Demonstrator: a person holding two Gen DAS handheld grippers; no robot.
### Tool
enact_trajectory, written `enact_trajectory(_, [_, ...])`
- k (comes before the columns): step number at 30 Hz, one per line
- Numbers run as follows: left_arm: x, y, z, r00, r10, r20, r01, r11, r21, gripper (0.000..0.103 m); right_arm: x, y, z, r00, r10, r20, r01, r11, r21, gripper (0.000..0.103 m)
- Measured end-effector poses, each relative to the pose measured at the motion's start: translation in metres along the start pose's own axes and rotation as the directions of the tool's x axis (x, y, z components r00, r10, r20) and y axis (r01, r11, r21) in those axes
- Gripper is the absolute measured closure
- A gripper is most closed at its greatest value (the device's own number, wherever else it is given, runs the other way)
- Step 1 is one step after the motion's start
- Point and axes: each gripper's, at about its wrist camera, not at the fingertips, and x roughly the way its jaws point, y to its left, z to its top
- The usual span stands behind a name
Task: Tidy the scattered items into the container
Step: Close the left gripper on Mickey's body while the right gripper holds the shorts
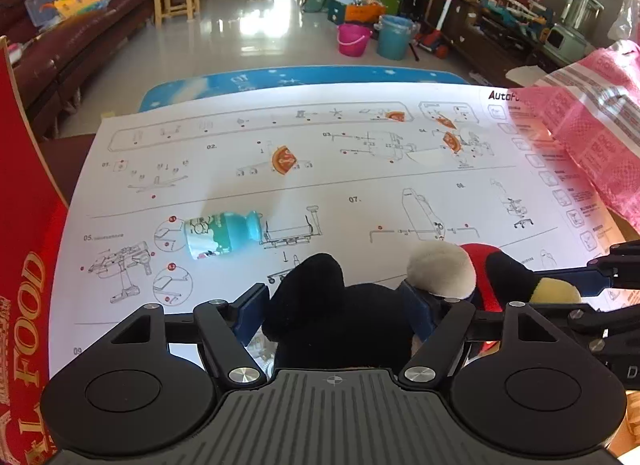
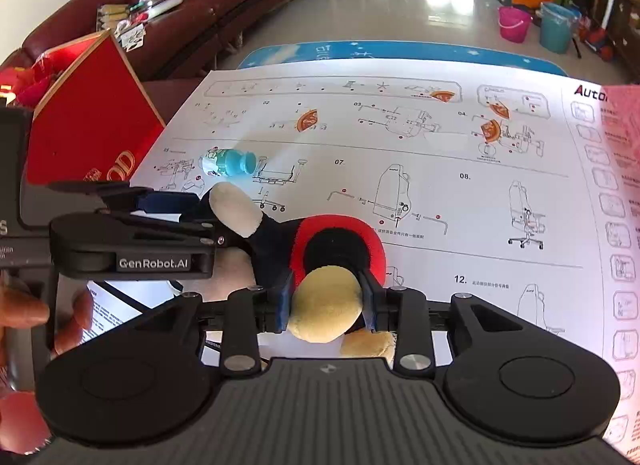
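On instruction sheet point(image 1: 360, 185), plush toy point(image 2: 336, 241) gripped btwn both grippers: left point(image 1: 336, 313), right point(image 2: 326, 297).

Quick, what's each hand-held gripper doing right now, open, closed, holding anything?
Left hand-held gripper: closed on the plush toy's black head.
Right hand-held gripper: closed on the plush toy's yellow foot.

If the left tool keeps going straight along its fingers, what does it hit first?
The plush toy: its black part already sits between the left tool's fingers, filling the gap. Past it lies the instruction sheet on the table. The small teal bottle lies left of that line, probably missed.
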Motion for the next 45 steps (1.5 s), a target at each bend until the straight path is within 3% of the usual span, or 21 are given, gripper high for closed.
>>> enact_trajectory(3, [0.007, 0.003, 0.007, 1.000, 0.009, -0.020, -0.009, 1.000, 0.001, 0.029, 0.011, 0.002, 0.002, 0.999, -0.041, 0.005, 0.041, 0.999, -0.019, 0.063])
enact_trajectory(6, [-0.004, 0.011, 0.007, 1.000, -0.003, -0.003, 0.003, 0.999, -0.045, 0.025, 0.016, -0.007, 0.006, 0.999, -0.035, 0.013, 0.034, 0.998, 0.051, 0.066])
enact_trajectory(10, [-0.029, 0.032, -0.009, 0.999, 0.000, 0.034, 0.004, 0.991, -0.131, 0.019, 0.026, -0.019, 0.009, 1.000, -0.024, 0.010, 0.023, 0.996, 0.091, 0.067])
enact_trajectory(13, [-0.040, 0.042, -0.024, 1.000, -0.002, 0.028, 0.005, 0.991, -0.131, 0.016, 0.032, -0.028, 0.012, 1.000, 0.007, 0.007, -0.008, 0.989, 0.150, 0.067])
enact_trajectory(21, [-0.029, 0.029, -0.063, 0.995, -0.012, -0.100, 0.018, 0.998, 0.057, 0.016, 0.032, -0.031, 0.013, 1.000, 0.028, 0.004, -0.028, 0.987, 0.158, 0.067])
enact_trajectory(27, [-0.004, -0.002, -0.070, 0.993, 0.052, -0.108, -0.027, 0.974, 0.223, 0.016, 0.032, -0.034, 0.013, 1.000, 0.030, -0.003, -0.029, 0.987, 0.156, 0.064])
enact_trajectory(32, [0.008, -0.025, -0.063, 0.994, 0.030, -0.106, 0.002, 0.957, 0.291, 0.026, 0.036, -0.042, 0.014, 0.999, 0.055, -0.003, -0.053, 0.982, 0.179, 0.056])
enact_trajectory(36, [0.023, -0.037, -0.057, 0.990, 0.092, -0.108, -0.051, 0.942, 0.332, 0.030, 0.036, -0.049, 0.013, 0.997, 0.080, 0.002, -0.079, 0.975, 0.206, 0.056])
enact_trajectory(37, [0.027, -0.035, -0.054, 0.988, 0.092, -0.121, -0.049, 0.946, 0.319, 0.037, 0.036, -0.049, 0.012, 0.997, 0.083, 0.005, -0.082, 0.975, 0.209, 0.056])
enact_trajectory(40, [0.030, -0.028, -0.049, 0.987, 0.063, -0.150, -0.017, 0.958, 0.287, 0.039, 0.033, -0.046, 0.009, 0.997, 0.072, 0.025, -0.075, 0.978, 0.196, 0.056])
enact_trajectory(45, [0.032, -0.031, -0.046, 0.982, 0.070, -0.173, -0.022, 0.964, 0.265, 0.045, 0.024, -0.032, 0.004, 0.996, 0.010, 0.090, -0.022, 0.991, 0.133, 0.055])
